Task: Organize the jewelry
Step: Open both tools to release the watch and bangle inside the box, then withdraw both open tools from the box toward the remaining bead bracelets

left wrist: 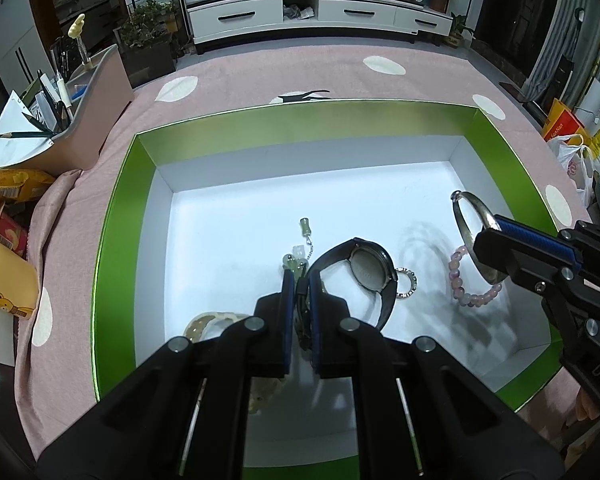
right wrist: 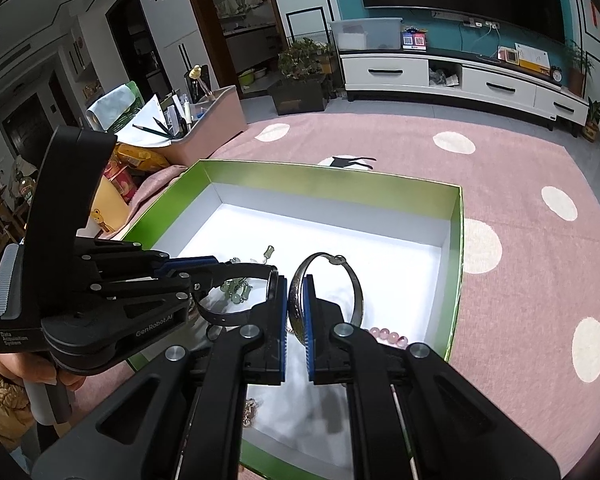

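Observation:
A green box with a white floor holds the jewelry. My left gripper is shut on the strap of a black watch, whose case back faces the left wrist view. My right gripper is shut on a silver bangle, which stands upright over the right side of the box. From the left wrist view, the right gripper and bangle sit at the right. From the right wrist view, the left gripper and watch strap are at the left.
In the box lie a pink bead bracelet, a small sparkly ring, a green pendant on a chain and a cream bead bracelet. A pink organiser with pencils and snack packets crowd the left. A hand holds the left gripper.

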A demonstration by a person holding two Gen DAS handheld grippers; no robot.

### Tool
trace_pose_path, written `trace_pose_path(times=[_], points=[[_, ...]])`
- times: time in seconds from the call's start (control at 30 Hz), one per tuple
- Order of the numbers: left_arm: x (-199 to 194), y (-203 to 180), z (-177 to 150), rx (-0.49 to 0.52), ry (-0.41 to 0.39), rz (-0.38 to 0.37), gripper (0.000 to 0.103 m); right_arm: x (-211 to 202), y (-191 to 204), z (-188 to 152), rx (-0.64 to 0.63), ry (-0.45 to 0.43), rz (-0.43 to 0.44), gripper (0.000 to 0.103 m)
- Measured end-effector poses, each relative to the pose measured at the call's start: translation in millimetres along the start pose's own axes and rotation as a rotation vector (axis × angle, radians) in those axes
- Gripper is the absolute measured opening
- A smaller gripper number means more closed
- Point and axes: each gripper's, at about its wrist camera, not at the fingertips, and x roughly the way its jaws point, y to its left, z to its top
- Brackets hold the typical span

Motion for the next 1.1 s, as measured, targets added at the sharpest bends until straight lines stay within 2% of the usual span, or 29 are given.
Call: trace_pose_path(times=[0.33,0.37,0.43,0.47,0.53,0.6,0.77,0.83,0.87,0.93,1.03,1.1], points=[[-3.2,3.5,-1.9,-0.008,-0.003,0.002,0.01,-2.1,-2.9,-1.8,0.025,-0.003,-0.007,0.008],[-4.1,3.6,-1.8,-0.011,-0.006,0.001,0.014,-3.3,-3.1,-2.0,0.029,-0.005,-0.01,0.009],[-6.8,3.8,-1.7,-0.013,-0.012,0.004,0.022,-6.6,-3.9,-2.4,0.035,-0.011,-0.014,0.026],[-8.5,3.9,-1.8,-0.013,-0.016,0.006,0.026,-9.3,-4.3,-2.9,0.041,-0.018,-0.016,0.029],[-11.8,3.7,-1.4,-0.01,-0.024,0.014,0.031,-14.4,-5.3,-3.5,0.047,-0.029,-0.017,0.031],[-15.5,3.1,-1.8,-0.008,-0.031,0.023,0.04,-19.1,-4.9,-4.2,0.051,-0.036,-0.02,0.031],[-29.3,3.0,-4.1,-0.009,-0.052,0.039,0.064,-35.9,-5.8,-8.8,0.067,-0.061,-0.029,0.04],[-35.5,1.7,-5.4,-0.006,-0.06,0.044,0.067,-42.6,-6.5,-11.6,0.072,-0.069,-0.031,0.042],[-38.4,1.3,-6.3,-0.006,-0.063,0.048,0.073,-46.8,-6.6,-13.3,0.074,-0.073,-0.033,0.043],[-45.7,0.3,-8.4,-0.006,-0.072,0.047,0.075,-55.0,-6.8,-16.8,0.082,-0.08,-0.039,0.047],[-54.9,-0.9,-12.5,-0.009,-0.081,0.046,0.085,-66.0,-7.8,-22.9,0.102,-0.091,-0.047,0.058],[-61.3,-0.6,-16.5,-0.014,-0.085,0.041,0.087,-72.0,-8.5,-27.0,0.114,-0.093,-0.047,0.06]])
